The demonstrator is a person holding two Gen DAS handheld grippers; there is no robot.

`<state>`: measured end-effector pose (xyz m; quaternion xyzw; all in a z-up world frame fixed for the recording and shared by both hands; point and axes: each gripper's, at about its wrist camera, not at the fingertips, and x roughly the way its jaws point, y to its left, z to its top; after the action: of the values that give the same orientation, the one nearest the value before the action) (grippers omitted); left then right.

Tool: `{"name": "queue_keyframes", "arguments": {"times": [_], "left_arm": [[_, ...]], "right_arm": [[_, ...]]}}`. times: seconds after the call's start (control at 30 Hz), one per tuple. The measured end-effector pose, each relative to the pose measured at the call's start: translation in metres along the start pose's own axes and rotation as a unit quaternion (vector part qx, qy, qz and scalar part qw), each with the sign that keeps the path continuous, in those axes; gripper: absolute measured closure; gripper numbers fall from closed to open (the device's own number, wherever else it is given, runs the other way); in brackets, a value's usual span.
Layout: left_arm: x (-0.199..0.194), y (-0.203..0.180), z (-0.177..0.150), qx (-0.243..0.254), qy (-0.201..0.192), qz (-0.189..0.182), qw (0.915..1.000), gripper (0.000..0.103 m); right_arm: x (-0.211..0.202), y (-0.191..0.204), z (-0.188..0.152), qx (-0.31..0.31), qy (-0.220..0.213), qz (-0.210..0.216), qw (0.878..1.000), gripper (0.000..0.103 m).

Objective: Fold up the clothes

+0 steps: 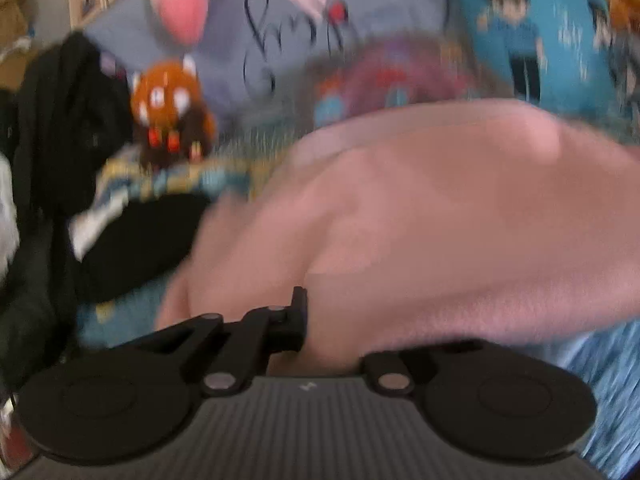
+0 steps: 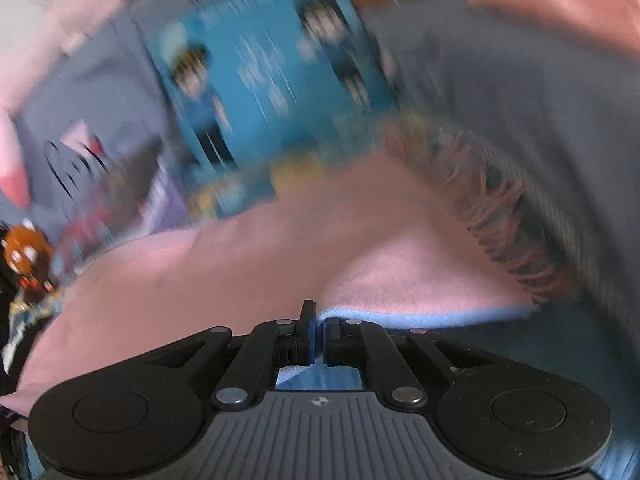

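- We hold both grippers over a bed (image 2: 560,352) whose blue sheet shows bare at the near right corner of both views; everything is smeared by blur.
- Largest of what lies on it is a pink garment (image 1: 440,220), a soft fleecy piece that billows across the middle of the bed and fills the centre of each view (image 2: 240,272).
- Along the far edge of the bed stands a blue cartoon pillow (image 2: 260,92) printed with dark-haired figures, and beside it a grey pillow (image 1: 260,40) with black script.
- At the left edge we see a pile of black clothes (image 1: 72,120), with another dark folded piece lying just beside the pink garment.
- A small brown plush toy (image 1: 170,108) sits on a patterned cloth near that pile.
- Our left gripper (image 1: 306,320) is pinched closed on the pink garment; one finger shows, the other is buried under the cloth.
- Our right gripper (image 2: 318,336) has its blue pads pressed nearly together, nipping the pink garment's near hem, which runs off to the right from the fingertips.
- We can make out no basket, box or other container in either view.
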<state>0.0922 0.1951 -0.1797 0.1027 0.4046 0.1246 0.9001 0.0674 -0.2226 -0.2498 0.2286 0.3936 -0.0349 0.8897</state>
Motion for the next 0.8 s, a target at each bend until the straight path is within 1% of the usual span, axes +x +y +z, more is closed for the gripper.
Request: {"name": "queue_keyframes", "arguments": {"times": [0.07, 0.13, 0.3, 0.37, 0.43, 0.47, 0.5, 0.53, 0.57, 0.6, 0.63, 0.67, 0.7, 0.73, 0.8], "left_arm": [[0.003, -0.002, -0.020, -0.010, 0.004, 0.008, 0.9999, 0.099], [0.001, 0.002, -0.024, -0.033, 0.001, 0.011, 0.9994, 0.099], [-0.020, 0.019, -0.019, -0.068, -0.017, 0.023, 0.9973, 0.098], [-0.032, 0.027, -0.022, -0.087, -0.022, 0.019, 0.9958, 0.098], [-0.028, 0.027, -0.028, -0.074, -0.010, 0.024, 0.9969, 0.096], [-0.025, 0.026, -0.032, -0.065, -0.003, 0.028, 0.9975, 0.095], [-0.021, 0.025, -0.035, -0.055, 0.005, 0.031, 0.9980, 0.095], [-0.016, 0.021, -0.040, -0.043, 0.015, 0.037, 0.9983, 0.095], [-0.009, 0.017, -0.045, -0.030, 0.024, 0.045, 0.9982, 0.095], [-0.006, 0.014, -0.048, -0.024, 0.028, 0.049, 0.9981, 0.095], [-0.004, 0.011, -0.051, -0.020, 0.030, 0.052, 0.9980, 0.095], [-0.003, 0.010, -0.053, -0.020, 0.030, 0.054, 0.9979, 0.095], [-0.002, 0.009, -0.053, -0.022, 0.030, 0.054, 0.9979, 0.095], [-0.002, 0.009, -0.053, -0.022, 0.030, 0.054, 0.9979, 0.095], [-0.002, 0.010, -0.052, -0.022, 0.030, 0.053, 0.9979, 0.094]], "right_arm": [[0.003, -0.011, -0.025, 0.027, 0.002, 0.000, 1.000, 0.100], [-0.001, -0.020, -0.038, 0.060, -0.004, 0.011, 0.998, 0.100], [-0.025, -0.027, -0.049, 0.126, -0.042, 0.058, 0.989, 0.100], [-0.030, -0.027, -0.052, 0.133, -0.048, 0.071, 0.987, 0.100], [-0.026, -0.027, -0.059, 0.113, -0.037, 0.065, 0.991, 0.100], [-0.018, -0.029, -0.063, 0.111, -0.022, 0.057, 0.992, 0.099], [-0.009, -0.032, -0.068, 0.114, -0.005, 0.049, 0.992, 0.098], [-0.005, -0.037, -0.071, 0.123, 0.003, 0.048, 0.991, 0.097], [-0.005, -0.042, -0.075, 0.138, 0.001, 0.056, 0.989, 0.097], [-0.005, -0.048, -0.078, 0.152, -0.002, 0.064, 0.986, 0.095], [-0.008, -0.053, -0.080, 0.162, -0.009, 0.070, 0.984, 0.089], [-0.013, -0.057, -0.081, 0.167, -0.020, 0.071, 0.983, 0.086], [-0.018, -0.063, -0.083, 0.172, -0.034, 0.070, 0.982, 0.075], [-0.023, -0.071, -0.084, 0.185, -0.050, 0.068, 0.979, 0.068], [-0.027, -0.096, -0.083, 0.230, -0.075, 0.059, 0.969, 0.067]]}}
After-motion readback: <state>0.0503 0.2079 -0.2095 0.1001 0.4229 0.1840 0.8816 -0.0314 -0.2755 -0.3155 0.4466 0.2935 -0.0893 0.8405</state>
